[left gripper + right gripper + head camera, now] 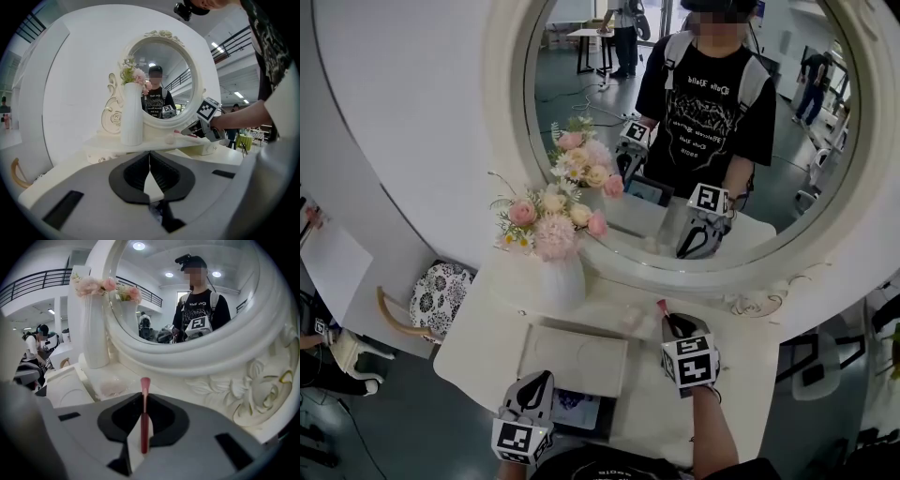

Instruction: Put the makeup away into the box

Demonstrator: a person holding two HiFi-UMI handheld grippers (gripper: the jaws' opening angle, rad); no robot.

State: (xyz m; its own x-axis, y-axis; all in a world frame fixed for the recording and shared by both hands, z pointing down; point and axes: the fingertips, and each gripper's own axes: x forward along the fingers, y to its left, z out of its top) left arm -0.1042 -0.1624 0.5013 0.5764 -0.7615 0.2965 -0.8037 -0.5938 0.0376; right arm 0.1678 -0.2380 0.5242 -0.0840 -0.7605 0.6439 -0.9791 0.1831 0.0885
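A white box stands on the vanity table in front of the vase. My left gripper (542,380) (150,159) is shut on the front edge of the box lid (581,356) (108,143) and holds it raised. Blue lining (578,409) shows under the lid. My right gripper (671,322) (144,399) is to the right of the box, near the mirror's base. It is shut on a slim red makeup stick (661,307) (144,437) (180,133), whose tip pokes out past the jaws. A small pale pink makeup piece (633,319) (112,387) lies on the table between box and mirror.
A white vase of pink and cream flowers (562,281) stands behind the box. The round mirror's thick carved frame (243,380) rises close ahead of the right gripper. A chair with a patterned cushion (441,295) sits left of the table. The table's front edge is near me.
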